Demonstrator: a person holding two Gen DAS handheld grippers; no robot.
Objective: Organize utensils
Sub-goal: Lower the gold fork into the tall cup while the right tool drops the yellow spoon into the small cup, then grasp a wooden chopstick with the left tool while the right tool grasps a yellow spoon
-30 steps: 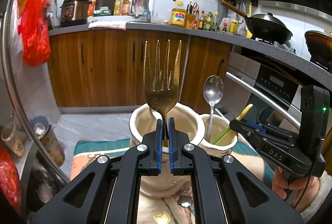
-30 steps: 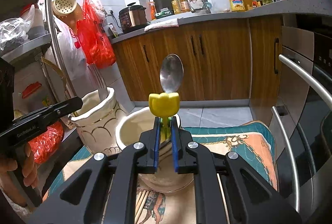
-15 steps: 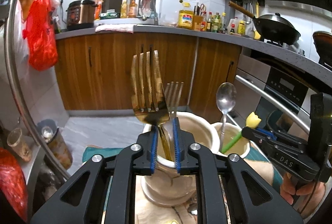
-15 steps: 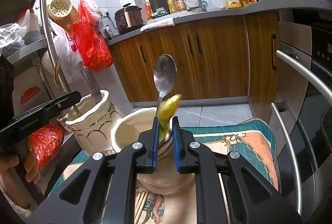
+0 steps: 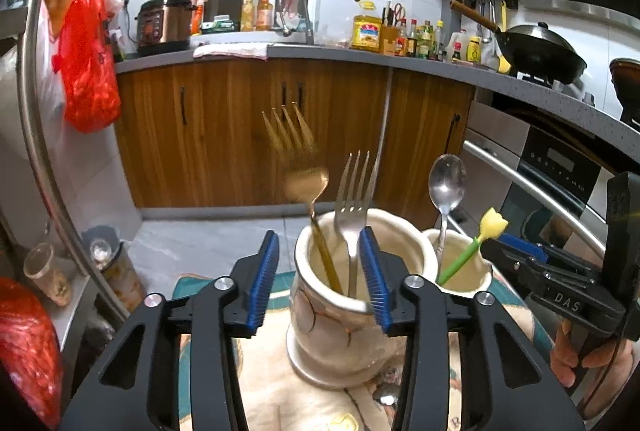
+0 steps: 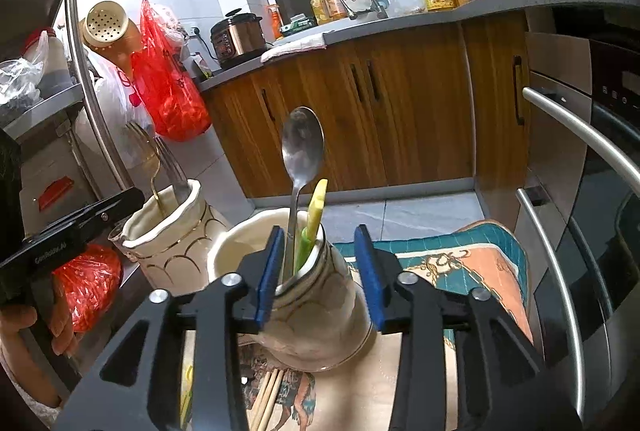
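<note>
Both our grippers, left (image 5: 320,277) and right (image 6: 318,273), gape wide, empty. Forks (image 5: 356,191) in left jar (image 5: 340,327), spoons (image 6: 302,155) in right jar (image 6: 316,323). Chopsticks (image 6: 268,397) on mat remain.

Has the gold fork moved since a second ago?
Yes. The gold fork was clamped upright in the left gripper; now released, it stands in the cream holder, head tipped left beside the silver fork.
</note>
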